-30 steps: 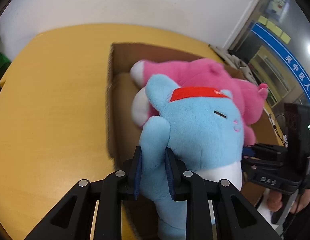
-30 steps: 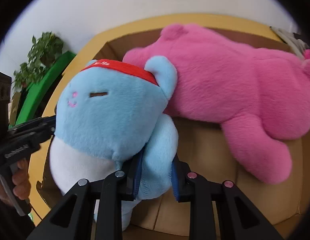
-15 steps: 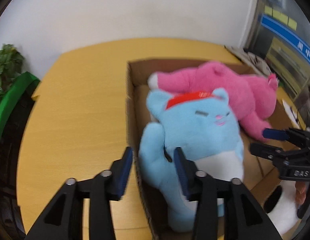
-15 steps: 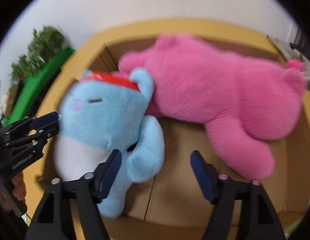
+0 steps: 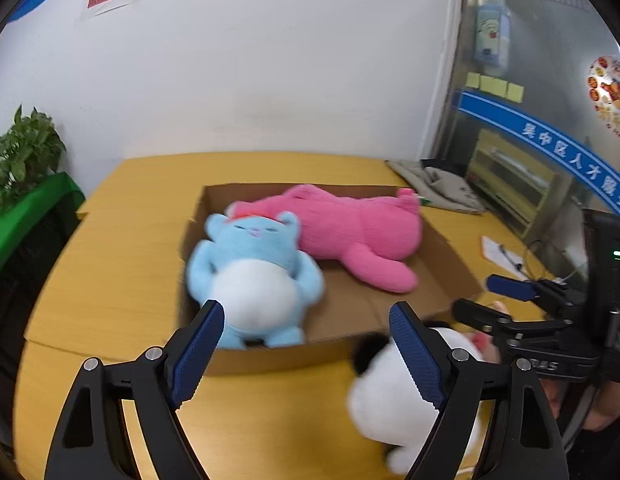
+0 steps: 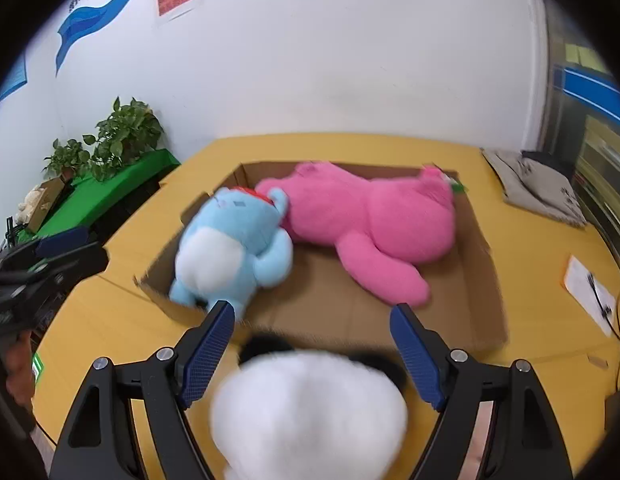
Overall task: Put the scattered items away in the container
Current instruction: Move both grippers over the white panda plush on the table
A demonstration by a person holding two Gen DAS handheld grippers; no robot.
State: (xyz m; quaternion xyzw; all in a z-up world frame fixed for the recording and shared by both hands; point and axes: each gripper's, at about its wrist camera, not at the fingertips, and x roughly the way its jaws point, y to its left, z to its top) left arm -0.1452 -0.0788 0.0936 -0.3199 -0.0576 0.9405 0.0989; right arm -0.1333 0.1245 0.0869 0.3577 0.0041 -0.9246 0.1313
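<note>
Your left gripper [image 5: 306, 354] has just been opening, and its jaws now stand wide apart with nothing pressed between them. The right gripper [image 6: 311, 354] has also just been opening. The white toy [image 6: 310, 416] sits low in the frame between its jaws, but the pads do not press on it.

The blue toy [image 5: 252, 280] already lies in the cardboard box [image 5: 449, 252], at the box's left end in both views. The pink toy [image 5: 349, 228] lies beside it and touches it, stretched toward the right of the box.

I judge the step in hand is to take the white toy, which rests on the yellow table [image 5: 122, 248] in front of the box's near wall, at the lower right of the left wrist view. It is soft and round, so you should close on the middle of its body, not on an ear. Lift it clear over the near wall before you move it. Put it on the bare floor of the box, in the middle near the front.

Counted: three toys in view, one blue, one pink, one white. Two are in the box and one is outside. There is one box and two grippers.
</note>
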